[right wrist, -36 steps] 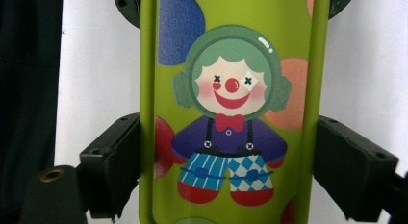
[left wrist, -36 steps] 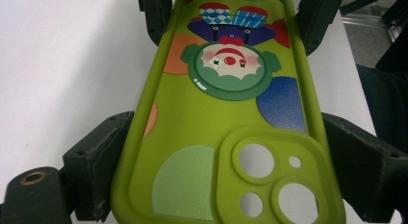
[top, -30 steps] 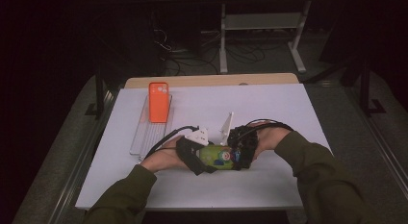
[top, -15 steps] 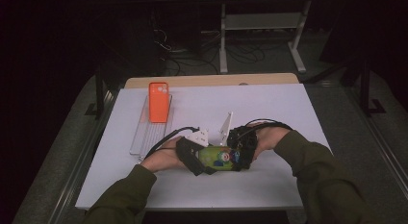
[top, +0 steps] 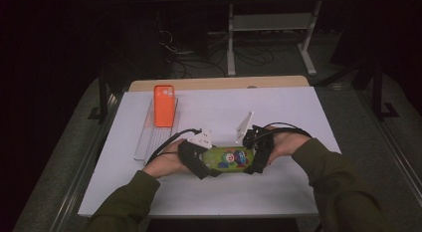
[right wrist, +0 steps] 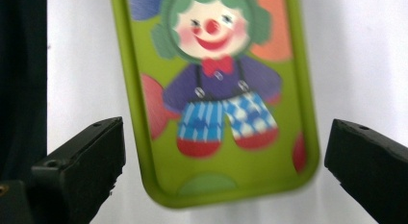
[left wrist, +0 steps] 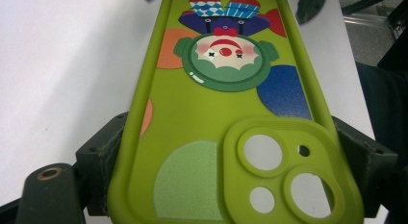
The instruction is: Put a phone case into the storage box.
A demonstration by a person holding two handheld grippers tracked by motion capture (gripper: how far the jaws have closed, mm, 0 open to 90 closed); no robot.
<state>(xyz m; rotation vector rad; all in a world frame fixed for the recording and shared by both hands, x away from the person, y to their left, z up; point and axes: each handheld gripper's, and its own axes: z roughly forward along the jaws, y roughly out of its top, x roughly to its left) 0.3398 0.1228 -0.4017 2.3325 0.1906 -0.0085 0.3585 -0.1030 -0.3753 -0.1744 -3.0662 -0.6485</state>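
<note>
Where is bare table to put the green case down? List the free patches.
Free: the white table between the orange case and the right edge, and the front strip below the hands. Crowded: the middle, where both grippers flank the green case, and the tray at left.

Phone case (top: 228,158) flat on the table (top: 298,112), between two grippers.
Left gripper (top: 196,162) at its left end, right gripper (top: 255,153) at its right; another case (top: 163,105) lies on a tray (top: 144,145) behind-left.

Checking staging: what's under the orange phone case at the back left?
The orange phone case lies on a clear ribbed tray, which rests on the white table. What lies beneath the case, within the tray, is covered.
</note>
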